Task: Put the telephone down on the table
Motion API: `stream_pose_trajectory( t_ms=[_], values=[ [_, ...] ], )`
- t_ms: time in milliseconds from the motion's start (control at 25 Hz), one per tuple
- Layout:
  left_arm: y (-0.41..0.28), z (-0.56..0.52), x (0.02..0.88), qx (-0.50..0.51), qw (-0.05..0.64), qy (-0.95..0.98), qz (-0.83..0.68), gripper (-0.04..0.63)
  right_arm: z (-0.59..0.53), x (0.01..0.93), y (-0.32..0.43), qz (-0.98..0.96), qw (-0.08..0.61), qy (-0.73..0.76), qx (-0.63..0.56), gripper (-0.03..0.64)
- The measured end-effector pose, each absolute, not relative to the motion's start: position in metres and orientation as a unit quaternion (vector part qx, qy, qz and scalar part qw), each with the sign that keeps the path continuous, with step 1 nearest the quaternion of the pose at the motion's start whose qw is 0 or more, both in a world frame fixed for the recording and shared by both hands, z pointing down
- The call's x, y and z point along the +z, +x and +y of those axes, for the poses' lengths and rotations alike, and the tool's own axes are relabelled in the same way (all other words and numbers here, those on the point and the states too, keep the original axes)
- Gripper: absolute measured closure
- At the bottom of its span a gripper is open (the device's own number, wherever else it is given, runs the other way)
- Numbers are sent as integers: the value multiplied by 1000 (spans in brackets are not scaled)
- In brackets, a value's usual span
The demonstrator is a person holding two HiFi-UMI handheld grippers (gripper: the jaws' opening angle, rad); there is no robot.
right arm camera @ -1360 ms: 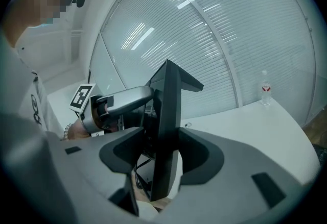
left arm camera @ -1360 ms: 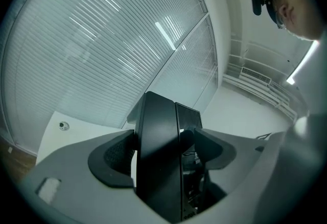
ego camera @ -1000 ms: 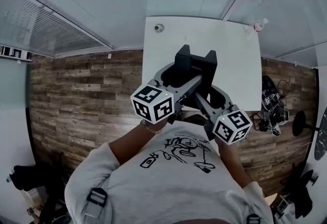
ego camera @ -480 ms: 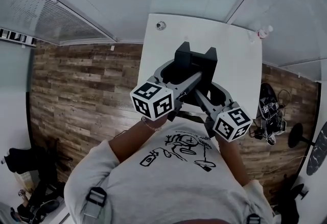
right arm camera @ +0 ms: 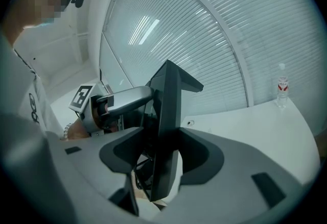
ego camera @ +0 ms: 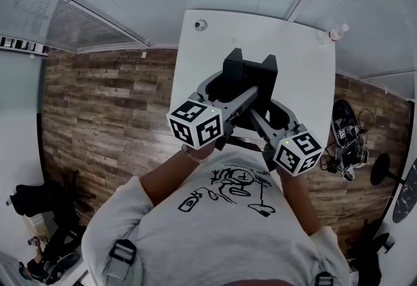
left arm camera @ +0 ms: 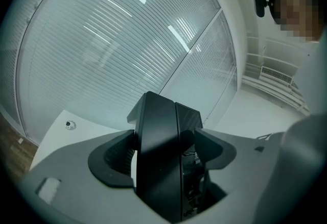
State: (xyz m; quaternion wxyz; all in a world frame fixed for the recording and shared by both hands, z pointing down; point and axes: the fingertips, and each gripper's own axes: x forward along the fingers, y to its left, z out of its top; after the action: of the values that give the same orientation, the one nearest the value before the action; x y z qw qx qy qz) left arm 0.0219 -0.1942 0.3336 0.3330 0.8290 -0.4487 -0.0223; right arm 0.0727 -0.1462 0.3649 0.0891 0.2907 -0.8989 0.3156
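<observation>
While the wooden floor [ego camera: 98, 115] fills the left of the head view, the white table [ego camera: 306, 83] stands in the middle, with a small round fitting [ego camera: 201, 25] near its far left corner. Next comes the left gripper [ego camera: 228, 92], its jaws pressed against both sides of the black telephone [ego camera: 249, 76]. The left gripper view shows the dark body wedged between them with no gap on either side. The telephone sits between the two tools, above the near half of the table. It looks to me lifted off the top rather than resting on it, though no view shows its underside. Just to its right, the right gripper [ego camera: 266, 109] is clamped on it too. In the right gripper view a thin black edge of the set stands upright between the closed-in jaws, with the left gripper showing just behind. Furthest right, a small bottle [ego camera: 335, 33] stands by the table's far right corner, well apart from the work.

I judge this to be the carrying stage, with the set-down not yet done. The next move calls for lowering both grippers together and level until the base meets the bare white top, and only then letting the jaws part. Releasing one side early could tip the set over
</observation>
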Motion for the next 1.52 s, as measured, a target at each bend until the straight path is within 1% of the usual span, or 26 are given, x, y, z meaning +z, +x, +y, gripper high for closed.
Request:
stream_pose_trajectory(
  t_ms=[720,1080,1520],
  values=[
    [29,-192,406,4,393,812,-431,247,-138,430,78,-873,114,299,368,417],
    [28,-192,434,12,402,808,-430,247,-138,457,78,-868,118,298,380,417],
    [23,-199,489,29,421,793,-439,247,-144,510,73,-858,126,287,407,417]
  ],
)
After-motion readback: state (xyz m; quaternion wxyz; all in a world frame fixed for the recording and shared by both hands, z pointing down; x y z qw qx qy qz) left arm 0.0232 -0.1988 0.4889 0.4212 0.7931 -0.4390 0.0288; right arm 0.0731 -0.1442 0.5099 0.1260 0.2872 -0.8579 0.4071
